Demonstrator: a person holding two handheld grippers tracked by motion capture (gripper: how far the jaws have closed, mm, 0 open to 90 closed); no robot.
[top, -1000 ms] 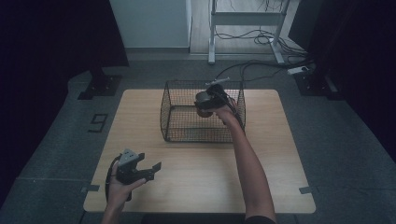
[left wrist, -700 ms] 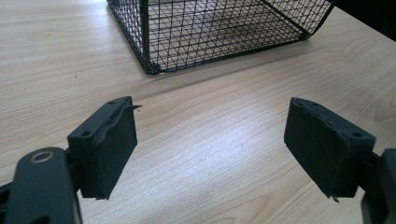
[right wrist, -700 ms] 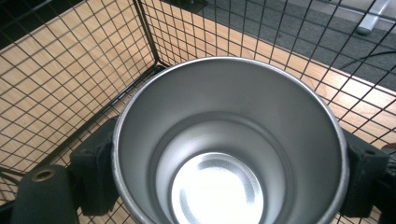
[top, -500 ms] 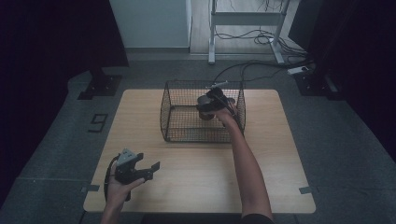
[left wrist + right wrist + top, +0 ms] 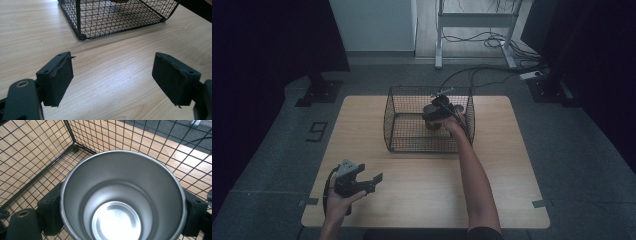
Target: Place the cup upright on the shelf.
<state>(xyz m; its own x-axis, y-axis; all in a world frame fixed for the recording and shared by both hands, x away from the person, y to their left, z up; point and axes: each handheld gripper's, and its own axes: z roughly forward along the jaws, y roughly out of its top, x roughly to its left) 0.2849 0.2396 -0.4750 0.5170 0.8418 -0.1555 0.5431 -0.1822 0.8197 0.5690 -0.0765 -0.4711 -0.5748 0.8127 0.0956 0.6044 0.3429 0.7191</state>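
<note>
One wooden desk [image 5: 422,200] carries one black wire basket [image 5: 404,127], which stands toward the far middle of the desk with its open top up. Inside the basket is one metal cup [image 5: 122,195], seen from above in the right gripper view as an upright, empty steel vessel with a bright round bottom; it sits in the right half of the basket, close to the far right corner of the mesh. Two grippers are in use, one in each hand. The person's right arm [image 5: 474,175] reaches forward from the near edge of the desk, nearly straight, with the hand over the basket's right side and the right gripper [image 5: 438,111] lowered into it. Its jaws stand on either side of the cup and press against its wall just below the rim, pinching the cup between them. The left hand [image 5: 339,202] rests low at the near left corner of the desk, well apart from the basket, holding the left gripper [image 5: 112,80] pointed toward the basket. Its jaws are spread wide with only bare wood grain between the two black pads [image 5: 60,77], and the basket's near corner lies ahead of them.
</note>
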